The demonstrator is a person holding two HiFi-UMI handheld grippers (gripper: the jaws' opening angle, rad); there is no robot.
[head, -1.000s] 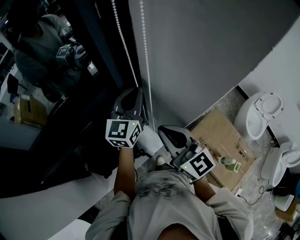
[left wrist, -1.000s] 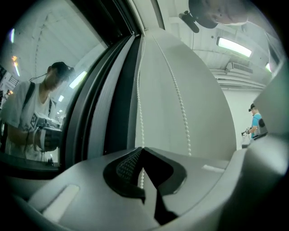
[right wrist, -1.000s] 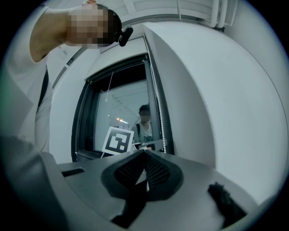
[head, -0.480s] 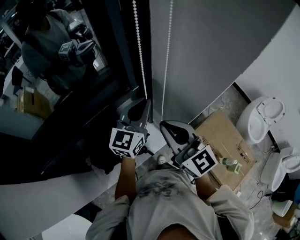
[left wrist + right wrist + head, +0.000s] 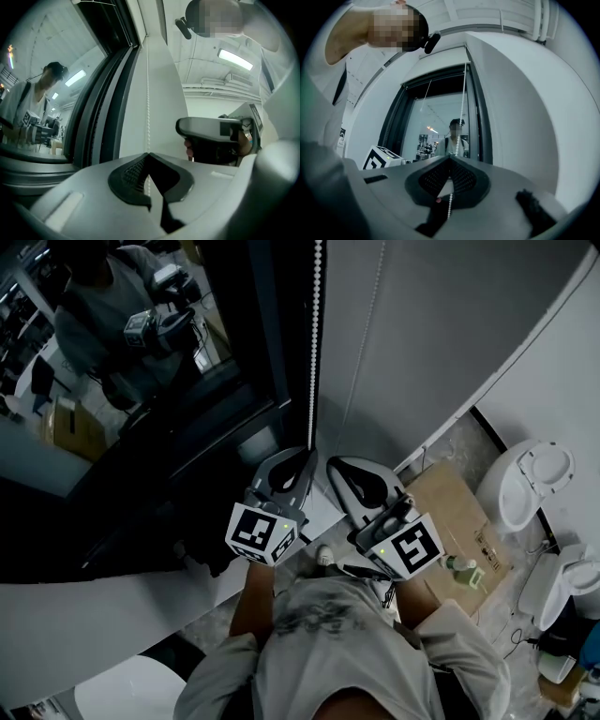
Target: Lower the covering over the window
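Observation:
The window (image 5: 159,437) is dark glass that reflects the person. Its white bead chain hangs in two strands beside the frame. In the head view my left gripper (image 5: 302,457) is shut on the brighter left strand (image 5: 314,352). My right gripper (image 5: 345,468) sits just to its right, shut on the fainter right strand (image 5: 370,324). In the left gripper view the chain (image 5: 148,93) runs straight down into the closed left gripper (image 5: 149,157), with the right gripper (image 5: 211,136) beside it. In the right gripper view the chain (image 5: 462,112) passes through the closed right gripper (image 5: 451,159) and dangles below it.
A grey wall (image 5: 450,334) stands right of the window. On the floor lie a flattened cardboard box (image 5: 450,512), a small green bottle (image 5: 459,566) and white ceramic fixtures (image 5: 530,479). A pale ledge (image 5: 84,615) runs below the glass.
The left gripper has moved sideways towards the right gripper, so the two now sit close together. The right gripper has risen a little. Both stay shut on the chain.

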